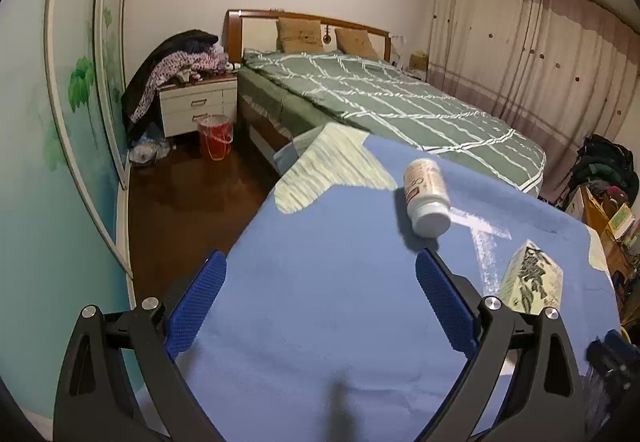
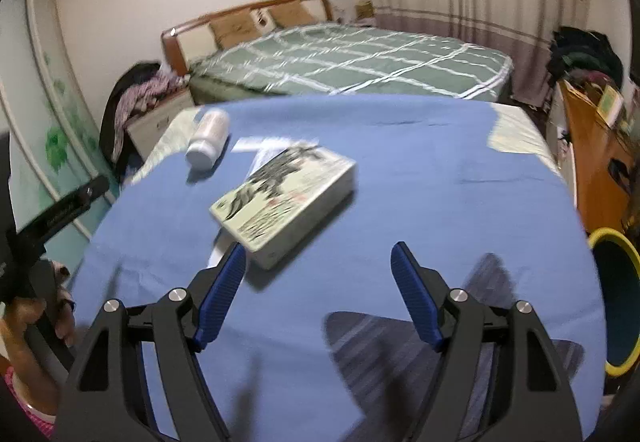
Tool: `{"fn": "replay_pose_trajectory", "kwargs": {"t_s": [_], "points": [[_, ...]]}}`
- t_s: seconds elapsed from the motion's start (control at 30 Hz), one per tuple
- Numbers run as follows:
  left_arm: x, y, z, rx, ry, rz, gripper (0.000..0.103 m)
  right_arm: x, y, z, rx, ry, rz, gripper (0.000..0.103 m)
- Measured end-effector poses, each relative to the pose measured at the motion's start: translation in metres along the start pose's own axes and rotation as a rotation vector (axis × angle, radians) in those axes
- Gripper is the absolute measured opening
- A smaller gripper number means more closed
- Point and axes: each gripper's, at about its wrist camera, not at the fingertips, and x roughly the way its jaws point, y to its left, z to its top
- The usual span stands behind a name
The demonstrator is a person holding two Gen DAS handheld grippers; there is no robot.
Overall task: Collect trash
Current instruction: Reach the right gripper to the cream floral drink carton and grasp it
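Both grippers hang over the blue cloth (image 2: 400, 162) that covers the tabletop, and neither carries anything. The left gripper (image 1: 320, 270) has its jaws spread wide with only bare cloth between the blue pads. The right gripper (image 2: 318, 258) stands spread too, nothing pinched, its left pad just beside the near corner of the box.

So where is the trash? A white pill bottle (image 1: 426, 198) lies on its side near the far left corner of the tabletop, cap end turned toward the cameras. Right behind it a thin white slip of paper (image 1: 486, 228) lies flat on the cloth. Nearer the middle sits the flat cardboard box (image 2: 286, 194) with dark ink-style printing on its lid, lying skewed to the tabletop edges, apart from the bottle. In the left wrist view that same box shows off to the right of the right-hand pad.

At the right edge of the tabletop, a round dark bin with a yellow rim (image 2: 612, 302) peeks in, low and close by. Further off, a red bucket (image 1: 215, 136) with a liner stands on the wooden floor beside the white nightstand (image 1: 198, 108), next to the bed (image 1: 400, 102) with its green checked cover. A hand (image 2: 44, 322) grips the left tool's handle at the left side of the right wrist view.
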Motion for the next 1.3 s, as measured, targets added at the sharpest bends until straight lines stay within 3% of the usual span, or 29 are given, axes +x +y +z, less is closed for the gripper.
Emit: {"fn": "replay_pose_trajectory", "kwargs": {"t_s": [0.3, 0.4, 0.57, 0.7, 0.83, 0.97, 1.03, 1.3], "points": [[0.011, 0.004, -0.002, -0.017, 0.02, -0.002, 0.096, 0.052, 0.031, 0.004, -0.033, 0.11, -0.034, 0.071], [0.008, 0.005, -0.004, -0.03, 0.027, -0.007, 0.096, 0.061, 0.017, 0.009, -0.002, 0.116, -0.059, 0.071], [0.007, 0.0, -0.005, -0.032, 0.039, -0.024, 0.096, 0.055, -0.041, 0.016, 0.135, 0.096, -0.147, 0.072], [0.007, -0.006, -0.007, -0.012, 0.045, -0.032, 0.097, 0.049, -0.057, 0.022, 0.161, 0.08, -0.171, 0.072], [0.007, -0.007, -0.008, -0.016, 0.049, -0.035, 0.097, 0.045, -0.038, 0.031, 0.117, 0.047, -0.118, 0.072], [0.007, -0.008, -0.01, -0.017, 0.054, -0.043, 0.097, 0.056, -0.012, 0.048, 0.06, 0.05, -0.082, 0.085], [0.006, -0.009, -0.01, -0.014, 0.052, -0.042, 0.096, 0.067, 0.002, 0.056, 0.02, 0.066, -0.105, 0.093], [0.005, -0.008, -0.011, -0.016, 0.061, -0.056, 0.097, 0.109, 0.009, 0.064, 0.023, 0.148, -0.158, 0.093]]}}
